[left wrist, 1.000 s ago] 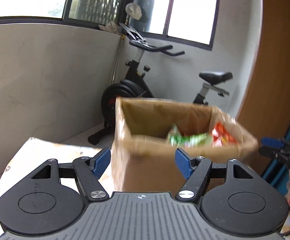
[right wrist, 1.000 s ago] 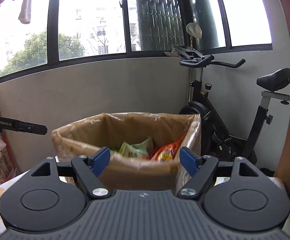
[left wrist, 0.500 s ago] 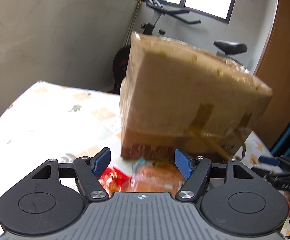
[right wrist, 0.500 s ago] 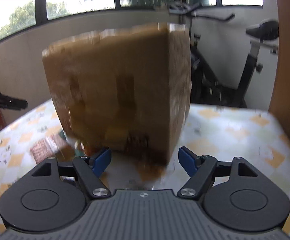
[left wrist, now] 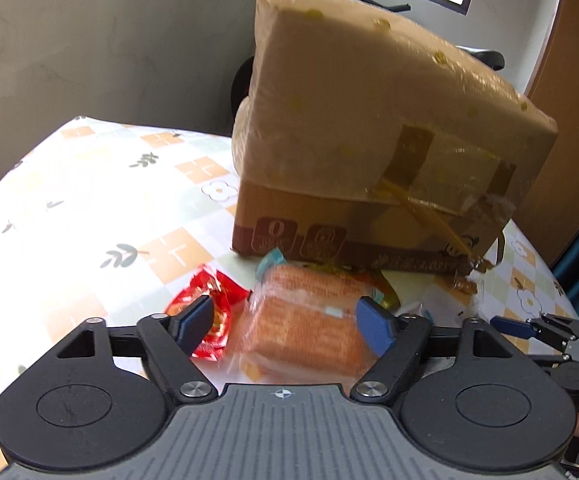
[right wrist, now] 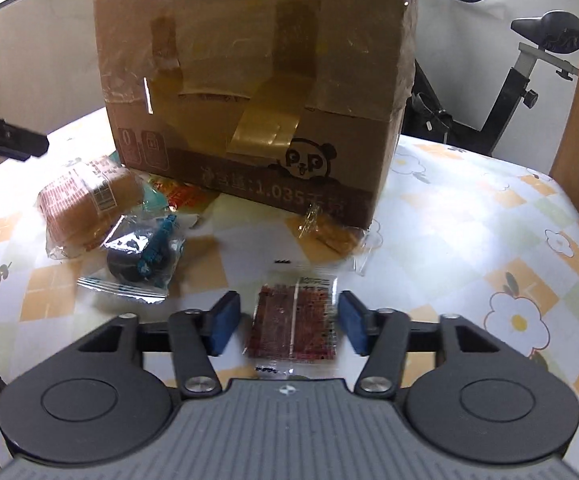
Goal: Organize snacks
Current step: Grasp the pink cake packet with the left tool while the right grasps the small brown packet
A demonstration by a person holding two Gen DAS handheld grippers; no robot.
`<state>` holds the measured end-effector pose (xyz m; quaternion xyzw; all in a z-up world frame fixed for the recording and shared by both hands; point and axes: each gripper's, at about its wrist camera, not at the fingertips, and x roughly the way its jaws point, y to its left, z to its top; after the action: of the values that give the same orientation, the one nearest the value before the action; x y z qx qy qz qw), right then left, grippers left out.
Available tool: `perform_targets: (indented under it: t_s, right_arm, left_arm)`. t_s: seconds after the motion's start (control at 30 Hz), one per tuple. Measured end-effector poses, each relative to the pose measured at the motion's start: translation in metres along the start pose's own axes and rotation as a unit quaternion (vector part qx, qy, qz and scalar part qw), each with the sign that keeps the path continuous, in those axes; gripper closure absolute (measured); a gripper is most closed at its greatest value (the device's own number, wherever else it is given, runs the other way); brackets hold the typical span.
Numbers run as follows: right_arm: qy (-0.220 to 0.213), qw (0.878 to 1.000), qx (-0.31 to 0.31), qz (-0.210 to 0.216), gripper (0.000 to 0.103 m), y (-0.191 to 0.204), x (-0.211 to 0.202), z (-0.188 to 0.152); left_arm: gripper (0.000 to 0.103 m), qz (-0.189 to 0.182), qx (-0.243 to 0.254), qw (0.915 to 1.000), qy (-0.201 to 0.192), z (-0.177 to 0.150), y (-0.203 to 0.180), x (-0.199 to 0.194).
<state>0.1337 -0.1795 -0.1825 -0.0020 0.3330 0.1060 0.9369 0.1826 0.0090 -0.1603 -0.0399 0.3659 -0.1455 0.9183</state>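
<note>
Right wrist: cardboard box [right wrist: 257, 80] taped, contents hidden.

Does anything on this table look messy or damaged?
Yes. The cardboard box is wrapped in wrinkled plastic with peeling tape patches, and torn tape trails from its lower edge. Snack packets lie scattered in front, the bread packet and red packet at odd angles.

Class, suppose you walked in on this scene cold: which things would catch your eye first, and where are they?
A big taped cardboard box stands at the back of the flowered table. Snack packets lie in front of it: a bread pack between the open left tongs, and a dark red packet between the open right tongs.
</note>
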Motion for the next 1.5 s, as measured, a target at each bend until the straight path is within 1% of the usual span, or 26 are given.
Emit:
perform_targets:
  t_s: [0.07, 0.17, 0.27, 0.33, 0.4, 0.5, 0.67, 0.87, 0.9, 0.93, 1.03, 1.13, 1.3, 1.4, 1.5]
  right_arm:
    - [-0.004, 1.0, 0.003, 0.005, 0.058, -0.002, -0.002, -0.001]
    - [-0.008, 1.0, 0.005, 0.009, 0.058, -0.004, -0.001, 0.0]
    - [-0.01, 1.0, -0.001, 0.006, 0.058, -0.002, -0.001, 0.0]
    - [-0.011, 1.0, -0.002, 0.004, 0.058, 0.0, -0.001, 0.0]
    - [-0.012, 1.0, -0.001, 0.004, 0.058, -0.001, -0.002, 0.0]
    - [-0.012, 1.0, 0.004, 0.004, 0.058, -0.003, -0.002, 0.0]
    - [-0.011, 1.0, 0.007, 0.009, 0.058, -0.005, 0.0, 0.002]
    - [-0.013, 1.0, 0.012, 0.01, 0.058, -0.005, -0.002, 0.002]
    - [-0.013, 1.0, 0.01, 0.012, 0.058, -0.005, -0.002, 0.002]
    - [-0.013, 1.0, 0.01, 0.012, 0.058, -0.005, -0.002, 0.002]
    - [-0.013, 1.0, 0.01, 0.012, 0.058, -0.004, -0.002, 0.002]
    - [-0.013, 1.0, 0.01, 0.012, 0.058, -0.004, -0.002, 0.002]
    - [-0.014, 1.0, 0.009, 0.014, 0.058, -0.004, -0.003, 0.002]
    - [-0.017, 1.0, 0.011, 0.014, 0.058, -0.004, -0.004, 0.002]
    - [-0.025, 0.999, 0.013, 0.017, 0.058, -0.005, -0.007, 0.002]
  left_arm:
    - [0.022, -0.003, 0.003, 1.0, 0.008, -0.004, -0.004, 0.004]
    - [0.022, -0.001, 0.014, 0.9997, 0.022, -0.007, -0.014, 0.013]
    - [0.021, -0.002, 0.032, 0.9991, 0.028, -0.007, -0.026, 0.023]
    - [0.016, -0.003, 0.044, 0.9986, 0.031, -0.004, -0.029, 0.031]
    - [0.014, -0.003, 0.051, 0.998, 0.037, -0.002, -0.03, 0.04]
    - [0.013, 0.005, 0.067, 0.9969, 0.042, 0.001, -0.031, 0.05]
    - [0.009, 0.009, 0.076, 0.9956, 0.054, -0.002, -0.032, 0.065]
    - [0.008, 0.033, 0.122, 0.9908, 0.05, -0.011, -0.044, 0.072]
    - [0.008, 0.035, 0.122, 0.9908, 0.047, -0.012, -0.044, 0.071]
    - [0.011, 0.038, 0.12, 0.9911, 0.043, -0.014, -0.045, 0.071]
    - [0.022, 0.052, 0.107, 0.9925, 0.031, -0.018, -0.045, 0.063]
    - [0.024, 0.055, 0.083, 0.9947, 0.023, -0.022, -0.04, 0.052]
    - [0.024, 0.047, 0.05, 0.9976, 0.0, -0.029, -0.031, 0.025]
    - [0.024, 0.044, 0.029, 0.9986, -0.01, -0.033, -0.026, 0.01]
    - [0.024, 0.045, 0.018, 0.9987, -0.016, -0.032, -0.022, 0.002]
